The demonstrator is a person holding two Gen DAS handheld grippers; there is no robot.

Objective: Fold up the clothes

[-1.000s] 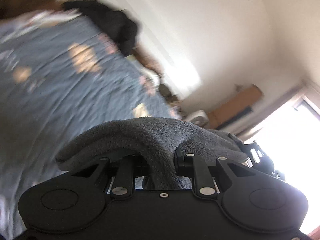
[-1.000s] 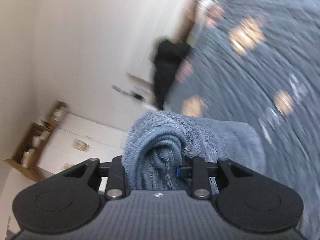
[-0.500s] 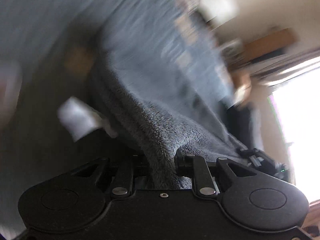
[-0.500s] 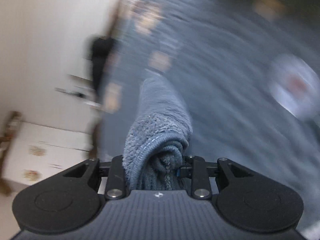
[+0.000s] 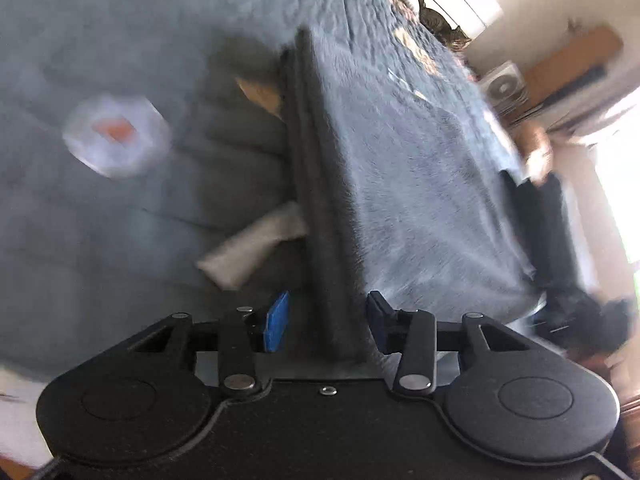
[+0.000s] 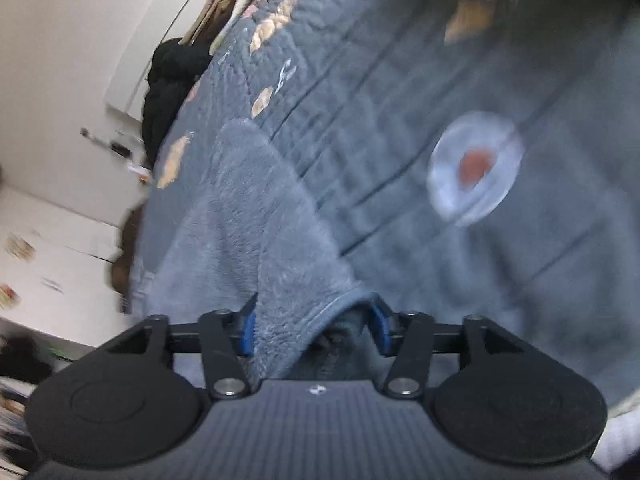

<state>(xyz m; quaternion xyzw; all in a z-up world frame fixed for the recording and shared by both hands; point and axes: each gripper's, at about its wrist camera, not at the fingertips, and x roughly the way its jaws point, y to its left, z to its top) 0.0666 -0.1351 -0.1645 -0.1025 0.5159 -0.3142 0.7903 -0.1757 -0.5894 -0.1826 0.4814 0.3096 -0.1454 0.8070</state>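
A grey-blue fleece garment (image 5: 400,152) lies folded on the quilted bed cover (image 5: 120,40), its dark folded edge running straight toward my left gripper (image 5: 327,320). That gripper's jaws are opening; the edge sits between the blue pads (image 5: 276,322) with a gap beside the left one. In the right wrist view the same fleece (image 6: 240,220) bunches between the pads (image 6: 378,324) of my right gripper (image 6: 312,326). Its jaws are also opening and the hem lies loose, with a dark gap by the right pad.
The quilt (image 6: 400,80) carries a round white print with a red centre (image 5: 116,134) (image 6: 476,172). A black clothing pile (image 6: 172,80) lies at the bed's far edge near a white cabinet (image 6: 52,240). A fan (image 5: 504,86) stands beyond the bed.
Both grippers have tipped down from the room toward the bed, bringing the fleece down onto the quilt. Their jaws, clamped on the cloth before, now stand wider around it.
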